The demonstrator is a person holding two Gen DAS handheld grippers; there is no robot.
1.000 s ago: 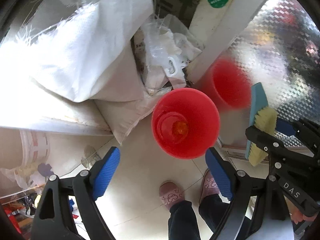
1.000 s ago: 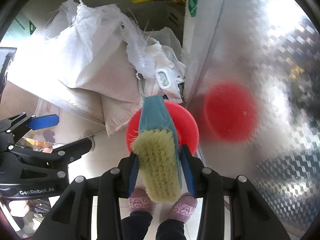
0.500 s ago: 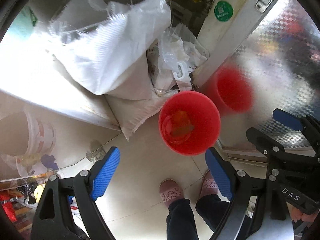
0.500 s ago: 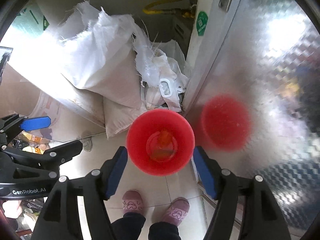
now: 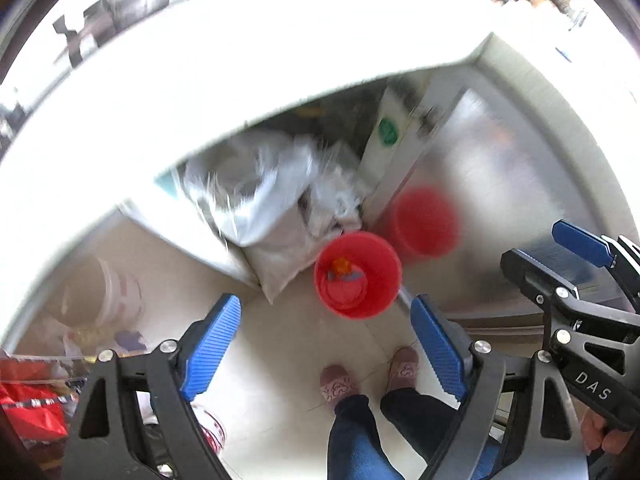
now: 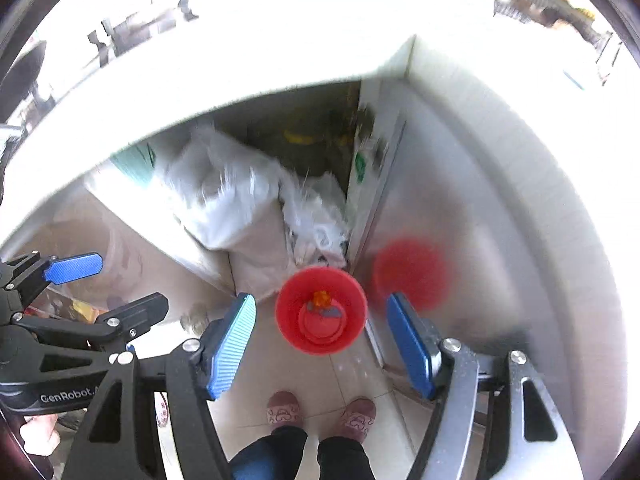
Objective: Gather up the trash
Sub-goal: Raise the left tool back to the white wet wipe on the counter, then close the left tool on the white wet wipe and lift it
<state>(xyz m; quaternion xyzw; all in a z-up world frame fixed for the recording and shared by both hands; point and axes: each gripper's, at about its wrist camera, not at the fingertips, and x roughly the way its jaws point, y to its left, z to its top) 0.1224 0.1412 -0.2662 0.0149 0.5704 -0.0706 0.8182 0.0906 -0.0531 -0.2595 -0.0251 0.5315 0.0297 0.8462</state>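
A red trash bucket stands on the tiled floor far below, also in the right wrist view. Inside it lie an orange scrap and a small grey-blue piece. My left gripper is open and empty, high above the floor with the bucket between its blue pads. My right gripper is open and empty too, high over the bucket. The right gripper shows at the right of the left wrist view, and the left gripper at the left of the right wrist view.
White woven sacks and plastic bags are piled under a bright white counter, behind the bucket. A shiny patterned metal door at the right mirrors the bucket. The person's slippered feet stand just in front of it.
One second ago my right gripper held a blue scrubbing brush over the bucket; it opened and is now empty. Both grippers have since risen well above the bucket, so the counter fills the upper view.
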